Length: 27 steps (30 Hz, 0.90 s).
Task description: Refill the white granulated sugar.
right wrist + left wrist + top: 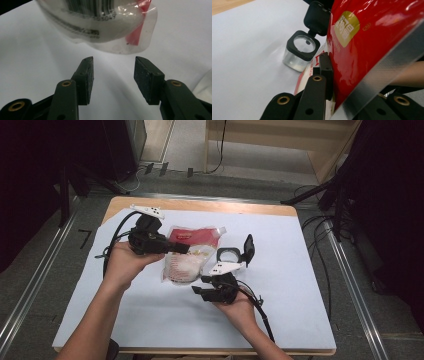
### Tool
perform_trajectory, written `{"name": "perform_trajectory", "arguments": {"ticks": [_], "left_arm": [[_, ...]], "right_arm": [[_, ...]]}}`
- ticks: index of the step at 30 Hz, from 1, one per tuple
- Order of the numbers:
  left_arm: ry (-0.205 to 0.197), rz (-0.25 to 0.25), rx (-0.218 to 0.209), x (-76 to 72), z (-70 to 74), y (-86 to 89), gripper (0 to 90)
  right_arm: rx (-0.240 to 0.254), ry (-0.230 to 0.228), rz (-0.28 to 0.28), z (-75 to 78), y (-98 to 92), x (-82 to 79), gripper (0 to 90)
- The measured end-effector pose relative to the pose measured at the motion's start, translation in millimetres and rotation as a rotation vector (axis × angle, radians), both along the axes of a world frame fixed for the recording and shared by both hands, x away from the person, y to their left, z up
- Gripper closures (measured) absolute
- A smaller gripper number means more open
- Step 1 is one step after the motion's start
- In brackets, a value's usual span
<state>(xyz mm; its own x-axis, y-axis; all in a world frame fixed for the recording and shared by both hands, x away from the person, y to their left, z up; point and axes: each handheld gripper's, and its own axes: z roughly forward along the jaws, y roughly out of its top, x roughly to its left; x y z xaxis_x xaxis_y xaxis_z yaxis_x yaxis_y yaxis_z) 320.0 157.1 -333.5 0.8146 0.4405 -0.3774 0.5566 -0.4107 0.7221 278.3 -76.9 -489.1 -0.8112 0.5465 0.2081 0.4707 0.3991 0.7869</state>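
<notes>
Your left gripper [181, 248] pinches the red pouch [192, 251] mid-tabletop, your right gripper [113, 75] spread below its clear end; tilt carelessly and it knocks the open jar [229, 255].

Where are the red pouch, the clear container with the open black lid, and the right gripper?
red pouch [192, 237]: high view, red upper part.
clear container [300, 47]: left gripper view, black rim.
right gripper [113, 75]: right gripper view, between its open fingertips.

A white sheet [300, 285] covers the wooden table [200, 205] on grey floor [45, 270].
</notes>
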Motion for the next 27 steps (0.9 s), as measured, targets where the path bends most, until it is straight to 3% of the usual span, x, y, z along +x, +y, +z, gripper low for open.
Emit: {"name": "perform_trajectory", "arguments": {"ticks": [4, 8, 14, 16, 18, 19, 22, 23, 26, 27], "left_arm": [[0.012, -0.011, -0.011, -1.4, 1.1, -3.2, 90.0], [0.04, -0.011, -0.033, -1.0, 0.9, -5.0, 90.0], [0.118, 0.009, -0.077, 2.2, -1.4, 0.5, 90.0], [0.136, 0.025, -0.097, 4.4, -4.4, 2.7, 90.0], [0.153, 0.054, -0.113, 7.3, -7.5, 4.3, 89.7], [0.149, 0.051, -0.12, 8.1, -8.5, 3.8, 89.8], [0.122, 0.047, -0.098, 6.4, -7.1, 0.2, 90.0], [0.111, 0.048, -0.09, 5.5, -6.3, -1.6, 90.0], [0.023, 0.044, -0.067, 1.9, -4.1, -7.3, 88.7], [-0.023, 0.034, -0.056, 0.4, -4.1, -9.5, 86.6]], "right_arm": [[0.0, -0.021, -0.02, -4.3, 4.5, 1.9, 50.4], [-0.018, -0.084, -0.038, -8.2, 11.5, 0.4, 49.7], [0.01, -0.144, -0.083, -11.8, 16.1, 1.7, 50.1], [0.023, -0.189, -0.112, -9.3, 16.5, 0.3, 48.9], [0.026, -0.268, -0.108, -5.9, 19.4, -6.4, 55.6], [-0.022, -0.319, -0.115, -3.8, 22.9, -11.3, 54.4], [-0.035, -0.328, -0.071, -1.5, 27.7, -17.1, 52.9], [-0.033, -0.311, -0.068, -0.7, 28.4, -18.6, 52.8], [-0.005, -0.255, -0.029, 3.6, 26.9, -21.1, 53.0], [0.008, -0.238, -0.019, 4.6, 25.7, -21.4, 53.0]]}}
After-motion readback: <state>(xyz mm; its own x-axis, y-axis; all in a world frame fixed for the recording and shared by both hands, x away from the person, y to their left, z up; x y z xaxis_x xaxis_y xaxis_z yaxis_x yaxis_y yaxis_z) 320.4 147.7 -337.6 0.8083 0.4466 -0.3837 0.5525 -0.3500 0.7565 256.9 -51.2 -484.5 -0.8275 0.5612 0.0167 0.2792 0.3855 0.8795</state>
